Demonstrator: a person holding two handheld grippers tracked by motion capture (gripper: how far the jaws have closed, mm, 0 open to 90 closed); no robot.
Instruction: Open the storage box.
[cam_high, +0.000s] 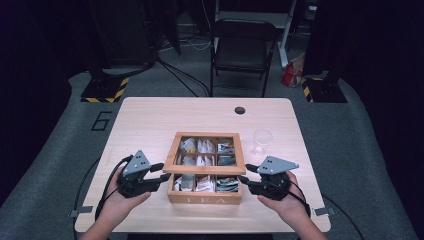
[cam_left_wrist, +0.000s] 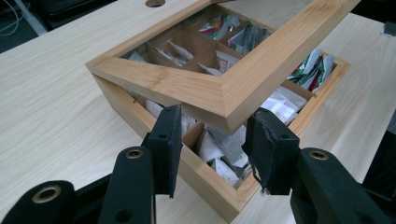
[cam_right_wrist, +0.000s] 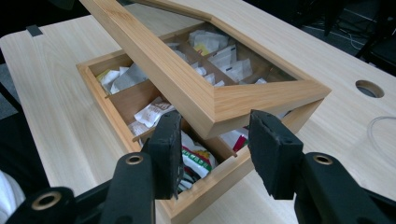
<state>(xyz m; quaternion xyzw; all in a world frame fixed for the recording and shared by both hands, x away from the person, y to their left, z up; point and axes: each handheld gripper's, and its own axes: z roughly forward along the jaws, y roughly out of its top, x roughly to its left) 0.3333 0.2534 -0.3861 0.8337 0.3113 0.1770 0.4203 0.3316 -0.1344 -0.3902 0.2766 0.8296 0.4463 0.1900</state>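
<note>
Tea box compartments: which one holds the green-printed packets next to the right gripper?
The front compartment on the person's right, at the box corner beside the right gripper. Its packets show green print; the other front compartments hold mostly white ones.

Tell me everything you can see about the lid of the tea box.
The lid is a light wooden frame with mitred corners around a clear pane, through which the tea bags show. It is tilted, its front edge raised above the box and its back edge low. The left gripper and right gripper each straddle a front corner of it; whether the pads press on the wood I cannot tell.
</note>
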